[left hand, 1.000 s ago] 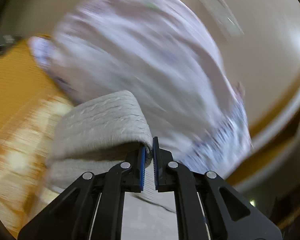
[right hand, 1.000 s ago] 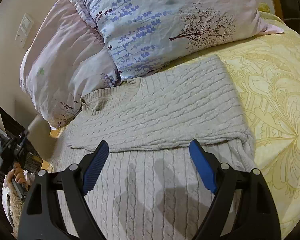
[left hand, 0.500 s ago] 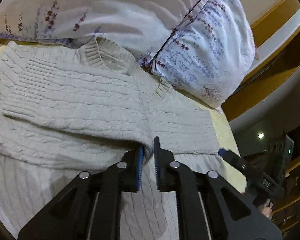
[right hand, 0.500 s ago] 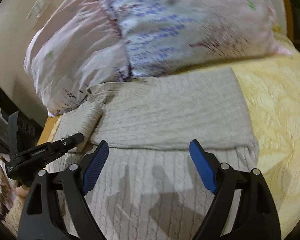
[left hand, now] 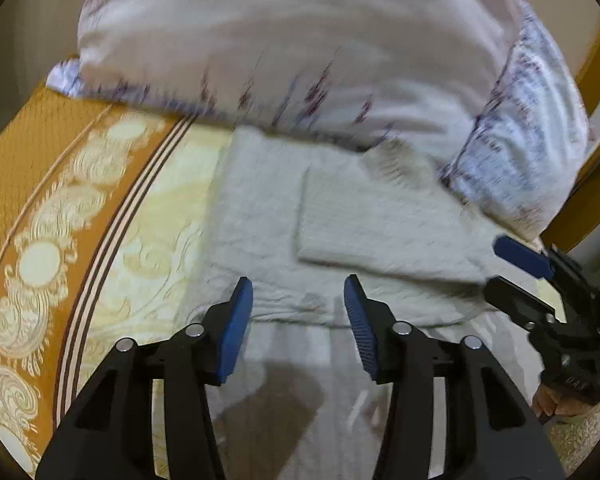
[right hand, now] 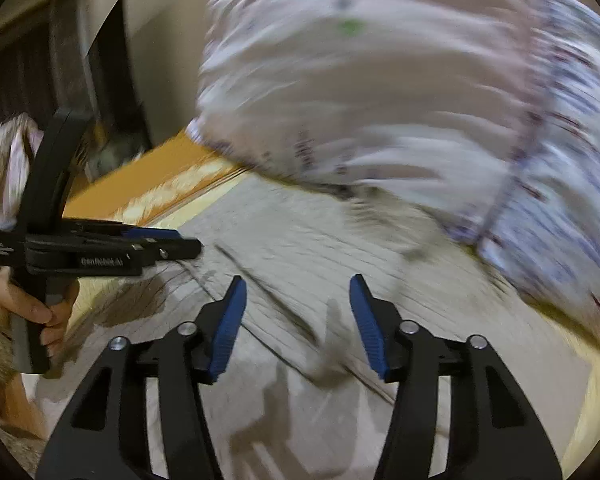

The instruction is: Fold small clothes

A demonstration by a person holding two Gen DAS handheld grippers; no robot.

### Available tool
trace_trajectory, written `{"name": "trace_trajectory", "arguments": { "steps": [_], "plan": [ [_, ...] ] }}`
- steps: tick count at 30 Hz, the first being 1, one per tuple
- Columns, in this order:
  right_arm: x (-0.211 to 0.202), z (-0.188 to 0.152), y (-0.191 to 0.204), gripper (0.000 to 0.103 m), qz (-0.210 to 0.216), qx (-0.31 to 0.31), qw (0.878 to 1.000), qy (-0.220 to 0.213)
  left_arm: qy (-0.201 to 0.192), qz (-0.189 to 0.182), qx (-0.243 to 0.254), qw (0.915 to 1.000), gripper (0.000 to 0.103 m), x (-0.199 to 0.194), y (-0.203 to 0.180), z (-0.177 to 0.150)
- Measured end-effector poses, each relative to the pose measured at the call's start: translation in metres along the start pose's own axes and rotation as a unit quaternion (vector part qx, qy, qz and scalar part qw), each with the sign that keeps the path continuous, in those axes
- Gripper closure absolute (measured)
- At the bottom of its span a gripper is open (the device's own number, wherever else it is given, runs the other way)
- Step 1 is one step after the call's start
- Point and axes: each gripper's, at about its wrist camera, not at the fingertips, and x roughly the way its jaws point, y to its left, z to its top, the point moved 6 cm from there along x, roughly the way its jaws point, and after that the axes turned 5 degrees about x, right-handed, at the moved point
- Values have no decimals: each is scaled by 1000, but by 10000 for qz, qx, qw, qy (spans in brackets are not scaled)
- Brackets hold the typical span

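Note:
A grey cable-knit sweater (left hand: pixel 340 220) lies flat on the bed with both sleeves folded across its chest; it also shows in the right wrist view (right hand: pixel 320 264). My left gripper (left hand: pixel 298 304) is open and empty, hovering over the sweater's lower body. My right gripper (right hand: pixel 296 308) is open and empty above the sweater. The right gripper shows at the right edge of the left wrist view (left hand: pixel 540 280). The left gripper shows at the left of the right wrist view (right hand: pixel 140 244). Both views are blurred by motion.
Two floral pillows (left hand: pixel 300 48) lean at the head of the bed, touching the sweater's collar. A yellow and orange patterned bedspread (left hand: pixel 60 220) lies under the sweater. A wooden bed frame (left hand: pixel 596 72) stands at the right.
My left gripper let go of the sleeve and opened; the sleeve now lies folded across the chest. Both grippers swung to the left, and the right gripper's jaws narrowed somewhat.

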Motion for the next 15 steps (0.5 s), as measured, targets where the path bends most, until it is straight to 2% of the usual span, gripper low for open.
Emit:
{"name": "trace_trajectory", "arguments": {
  "steps": [4,7,8,9,11,12,15],
  "plan": [
    [34,-2,24,53,-141,-671,9972,309,75,124,146,9998,61,5,3,-2],
    [51,-5,31,56,-446,-1049,9926,420,107,137,188,9997,61,7,2,-5],
    [56,-6,30,60,-541,-1073,9917,457,103,128,181,9997,61,6,4,-6],
    [59,-7,27,73,-599,-1058,9914,490,102,125,180,9997,61,7,4,-7],
    [61,-7,22,82,-487,-825,9944,456,100,129,198,9997,61,8,4,-7],
    [57,-5,19,94,-407,-684,9961,379,101,128,200,9997,61,8,4,-7],
    [44,2,7,96,-234,-198,9994,163,109,92,162,9998,61,9,4,-6]
  ]
}}
